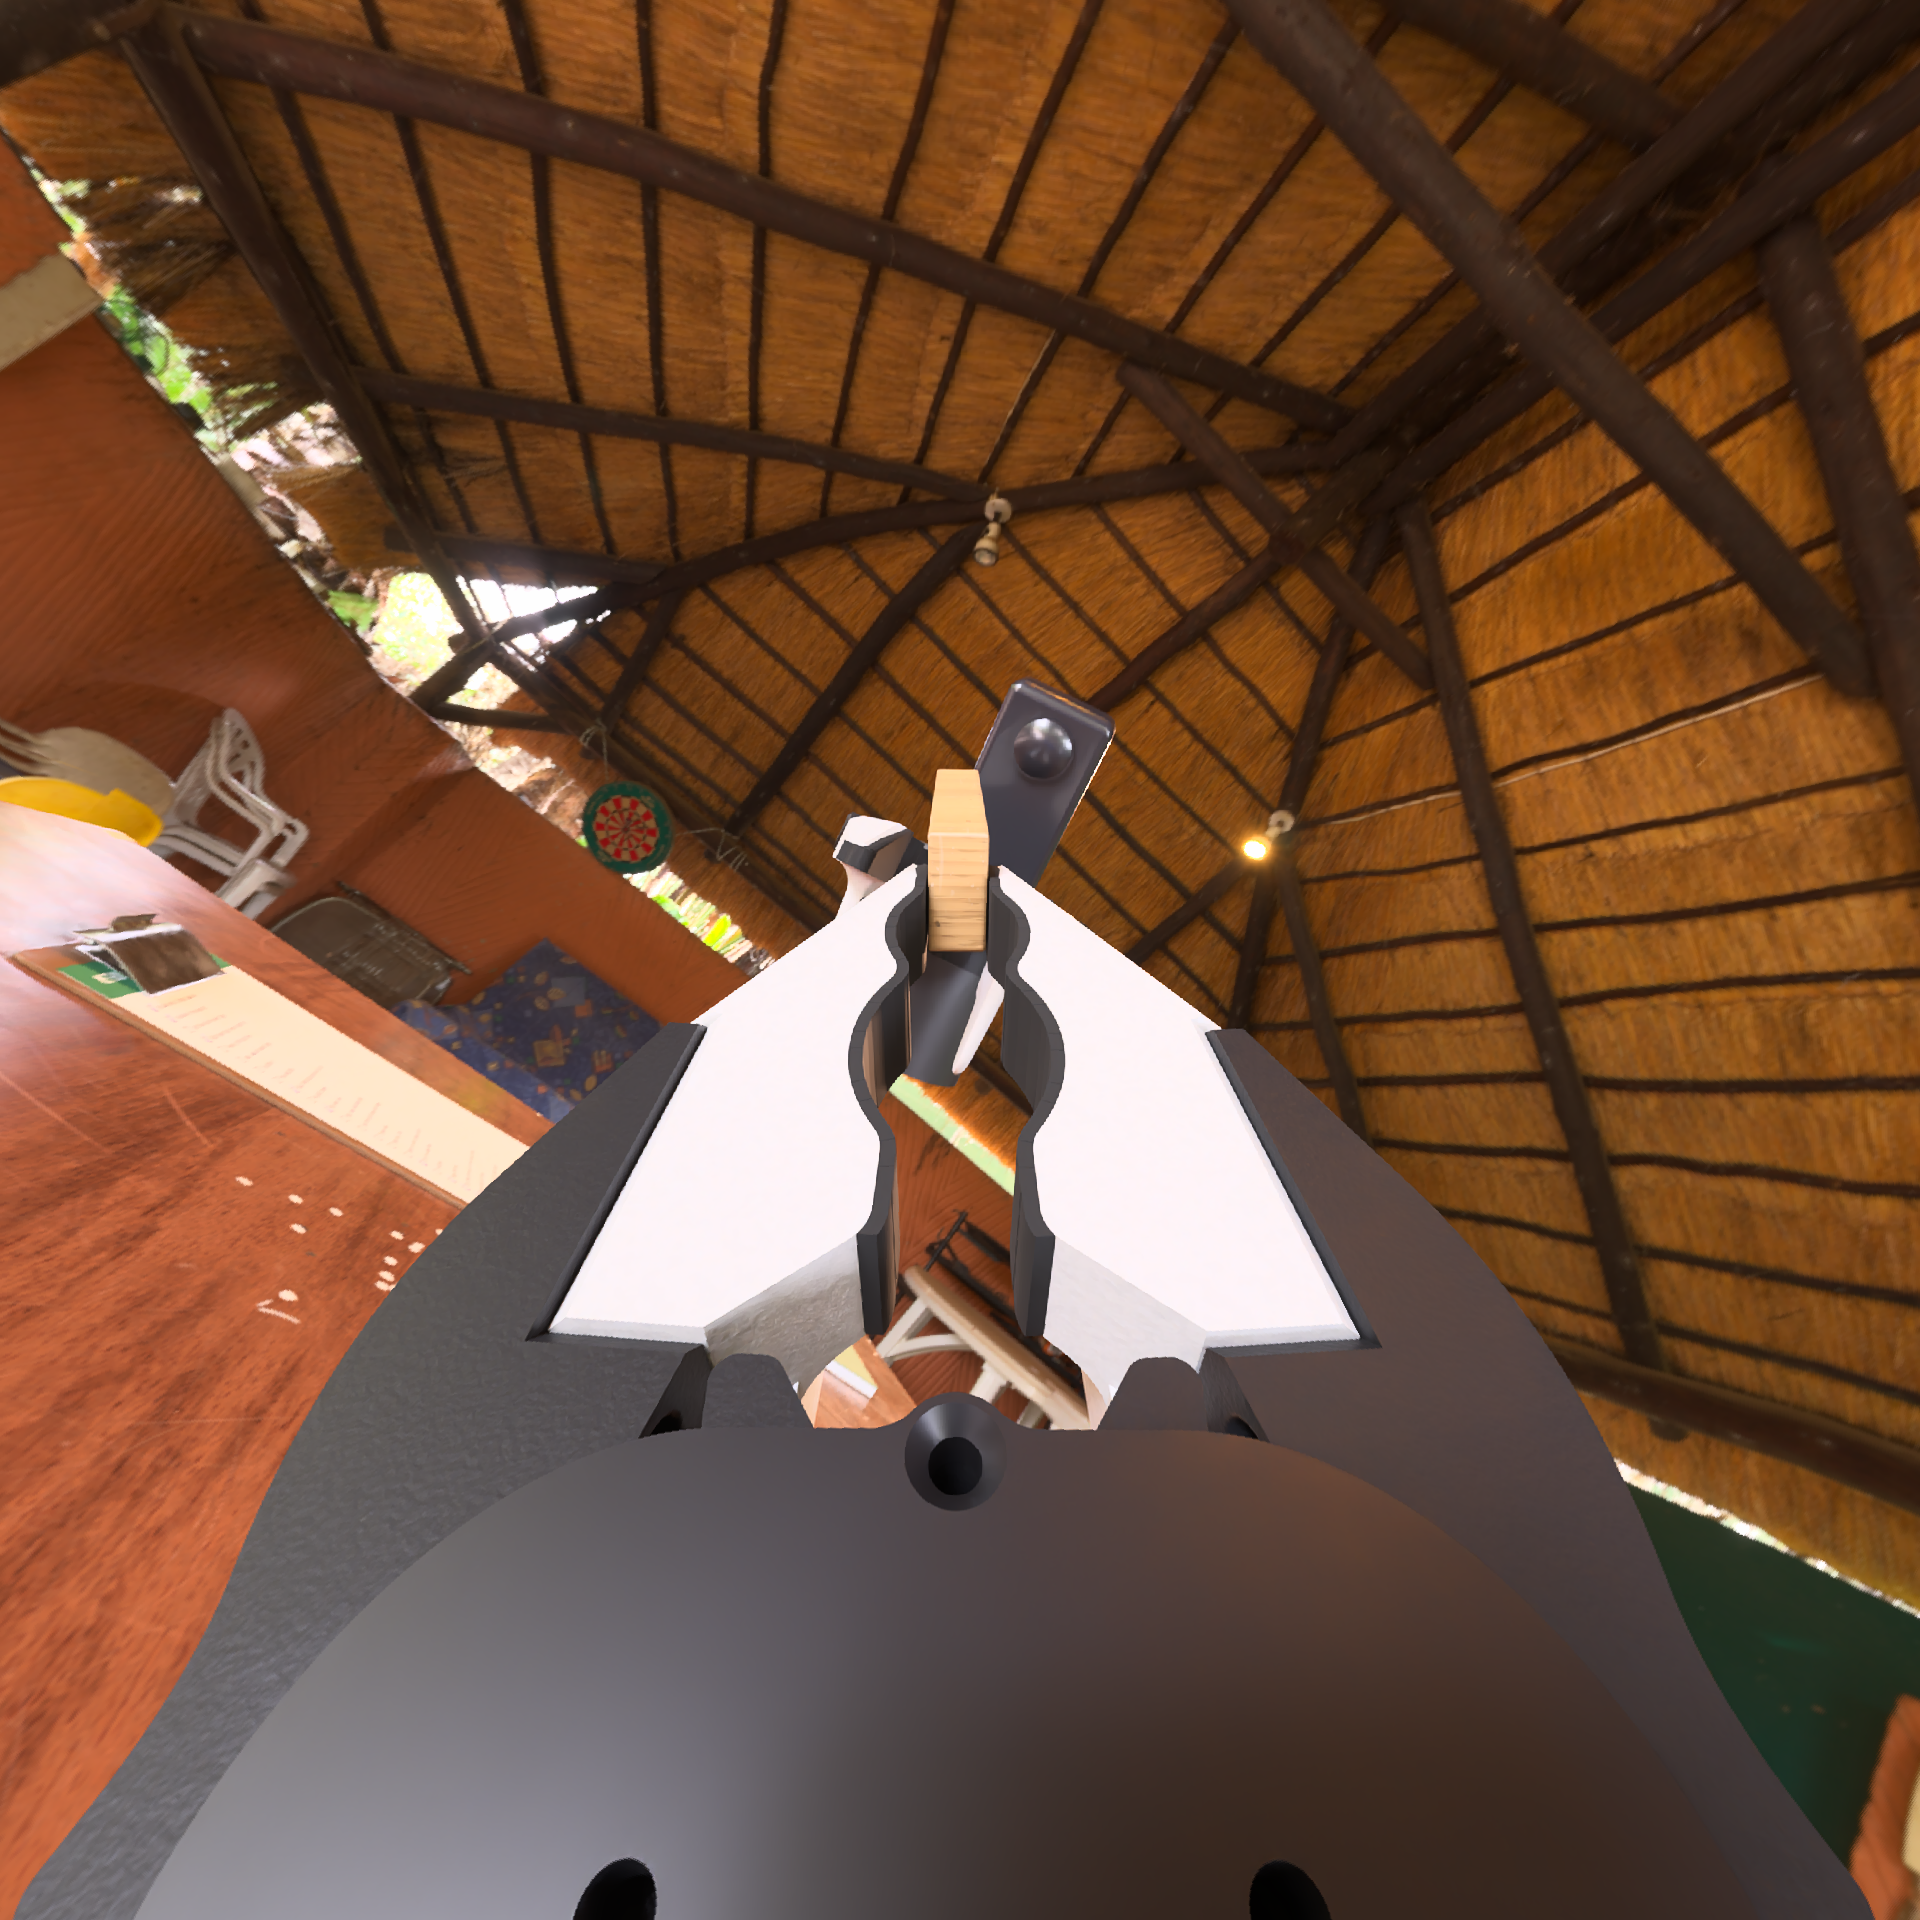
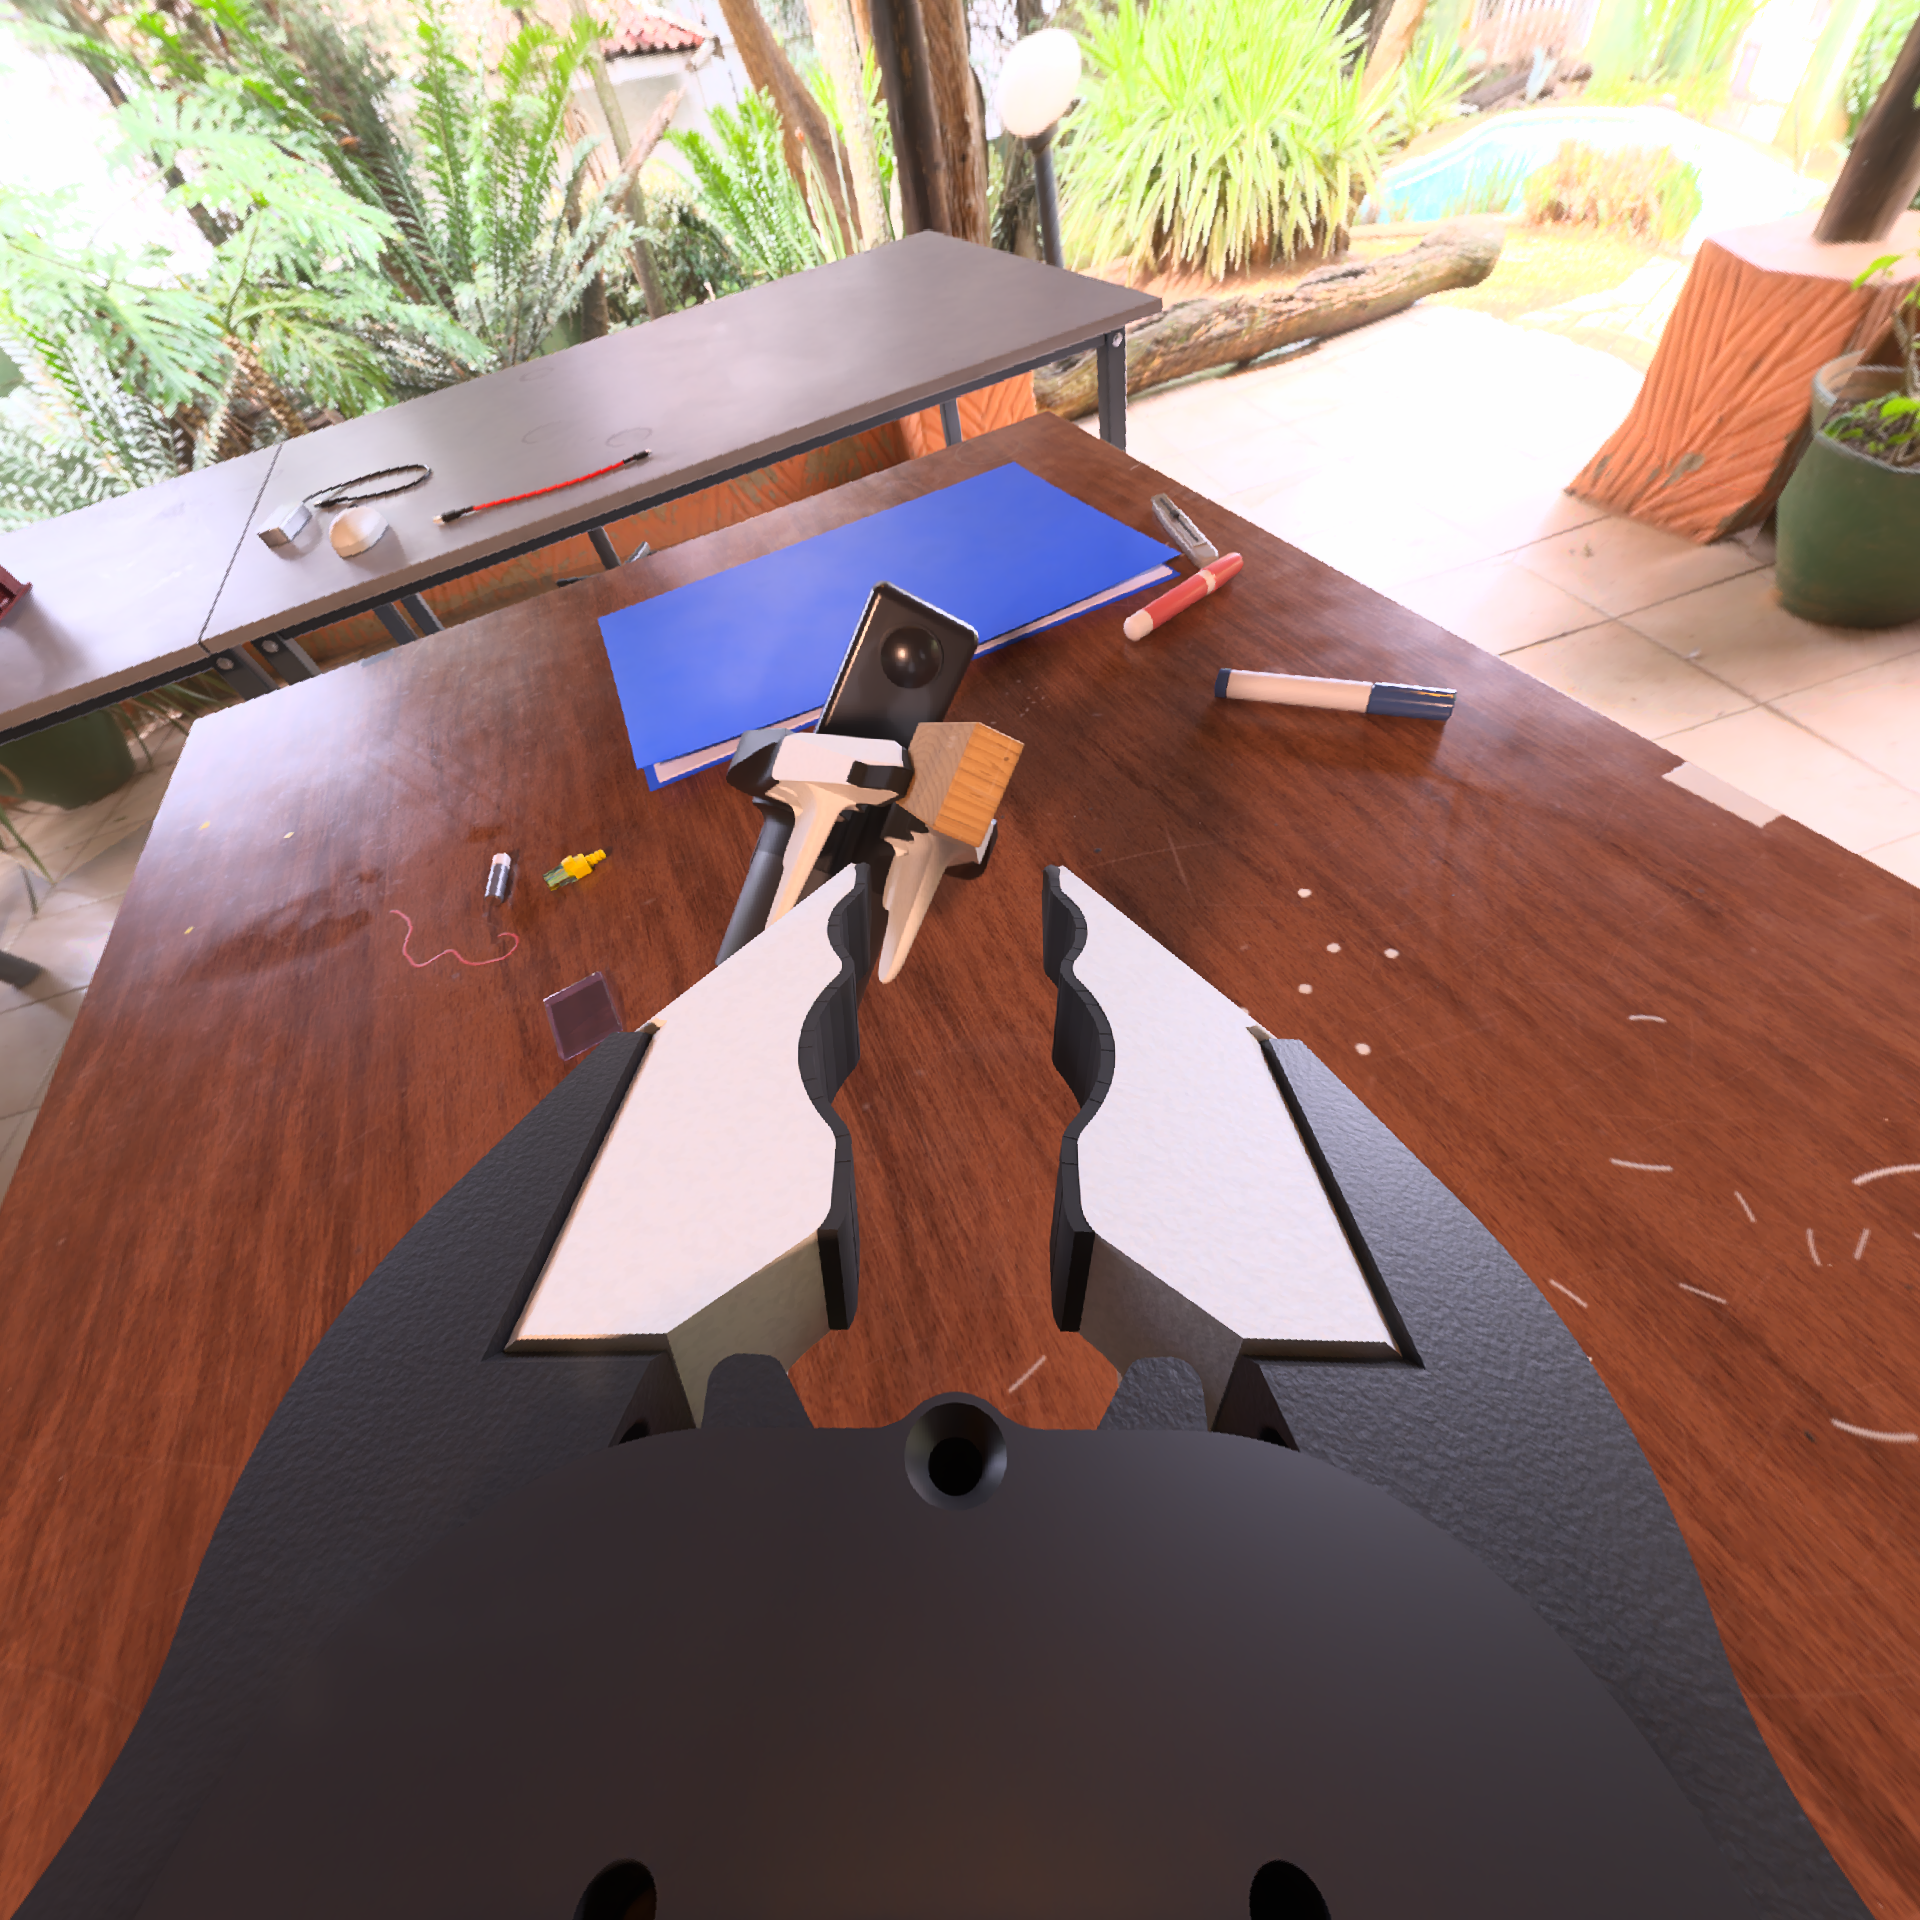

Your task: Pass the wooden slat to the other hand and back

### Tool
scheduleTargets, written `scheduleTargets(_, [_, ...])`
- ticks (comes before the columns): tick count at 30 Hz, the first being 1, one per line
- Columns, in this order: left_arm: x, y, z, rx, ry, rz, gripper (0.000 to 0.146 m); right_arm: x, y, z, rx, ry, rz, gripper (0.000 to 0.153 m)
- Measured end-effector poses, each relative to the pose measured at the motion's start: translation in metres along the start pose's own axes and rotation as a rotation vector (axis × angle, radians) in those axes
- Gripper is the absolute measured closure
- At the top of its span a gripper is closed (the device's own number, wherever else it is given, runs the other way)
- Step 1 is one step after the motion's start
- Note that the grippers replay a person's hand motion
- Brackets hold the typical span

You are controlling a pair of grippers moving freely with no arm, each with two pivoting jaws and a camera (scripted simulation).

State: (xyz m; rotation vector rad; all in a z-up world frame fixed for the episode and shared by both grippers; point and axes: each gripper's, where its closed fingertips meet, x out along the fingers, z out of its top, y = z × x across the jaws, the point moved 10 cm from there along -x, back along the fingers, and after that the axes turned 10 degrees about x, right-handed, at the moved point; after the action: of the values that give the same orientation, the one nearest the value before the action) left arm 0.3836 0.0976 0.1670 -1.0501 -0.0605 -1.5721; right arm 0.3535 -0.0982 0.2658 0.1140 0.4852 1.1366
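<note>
The wooden slat [image 1: 956,862] is a short, light block. It is pinched end-on between the tips of my left gripper [image 1: 956,894], which is shut on it and points up toward the thatched roof. In the right wrist view the left gripper [image 2: 914,831] holds the slat [image 2: 961,784] above the wooden table [image 2: 312,1039]. My right gripper [image 2: 951,894] is open, with its tips just short of the slat and not touching it. Its dark body [image 1: 1044,748] shows behind the slat in the left wrist view.
On the table lie a blue folder [image 2: 883,582], a red marker [image 2: 1184,594], a blue-and-white marker [image 2: 1335,691], a small yellow part [image 2: 575,868] and a purple square [image 2: 584,1013]. A grey bench [image 2: 675,384] with cables stands behind.
</note>
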Motion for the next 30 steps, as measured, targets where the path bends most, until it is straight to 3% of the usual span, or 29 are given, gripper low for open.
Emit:
scheduleTargets(9, [0.008, 0.002, -0.011, -0.046, -0.033, -0.041, 0.136, 0.01, 0.001, -0.001, 0.063, -0.071, 0.017, 0.119])
scheduleTargets(14, [0.011, 0.002, -0.014, -0.024, -0.029, -0.046, 0.136, 0.008, 0.0, -0.002, 0.099, -0.107, 0.05, 0.138])
scheduleTargets(30, [0.019, -0.003, -0.02, 0.054, -0.053, -0.031, 0.136, 0.001, -0.005, -0.007, 0.2, -0.168, 0.138, 0.141])
